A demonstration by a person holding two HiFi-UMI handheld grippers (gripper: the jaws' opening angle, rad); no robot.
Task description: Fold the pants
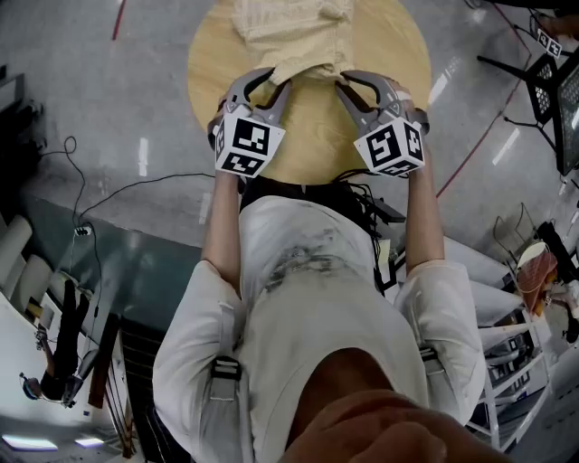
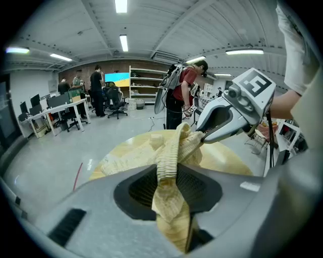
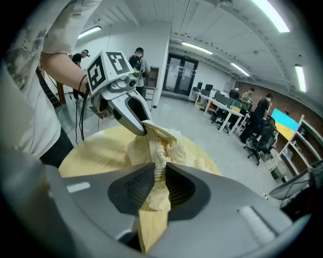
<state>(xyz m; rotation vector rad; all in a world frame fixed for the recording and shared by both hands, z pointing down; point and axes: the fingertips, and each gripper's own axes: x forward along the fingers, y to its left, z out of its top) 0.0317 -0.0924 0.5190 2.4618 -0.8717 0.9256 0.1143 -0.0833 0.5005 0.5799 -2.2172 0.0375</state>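
**Item record: pale yellow pants, one edge held up in both claws over a round worktop**

Item 1, pants [image 1: 288,27]: pale yellow, waffle-textured cloth. The bulk lies bunched on the far part of the worktop. One edge is raised toward me and strung between the two claws. In the left gripper view a ribbed, gathered strip runs through the grip. I judge it to be an elastic waistband, though I would not swear to it.

Item 2, left claw [image 1: 279,84]: pinching the pants. The cloth is clamped between its jaws, with a tail hanging out below. The claw is angled down toward the worktop.

Item 3, right claw [image 1: 343,84]: likewise clamped on the pants, with a fold squeezed into the narrow slot between its jaws. It sits just beside the left claw, and their tips are near each other.

Item 4, worktop [image 1: 403,63]: round, light wood. The part nearest me carries no cloth.

Reason for arrangement: gripping one edge at two neighbouring points lets me carry it as a single line, so a fold should land even rather than twisted. The free near part of the worktop gives room to draw the cloth out flat.

Stage, as I judge it: early. The garment is a heap and no clean fold shows.

Caution: the cloth is bunched thick in each grip, so a layer could slip out if I pull hard against the weight of the heap
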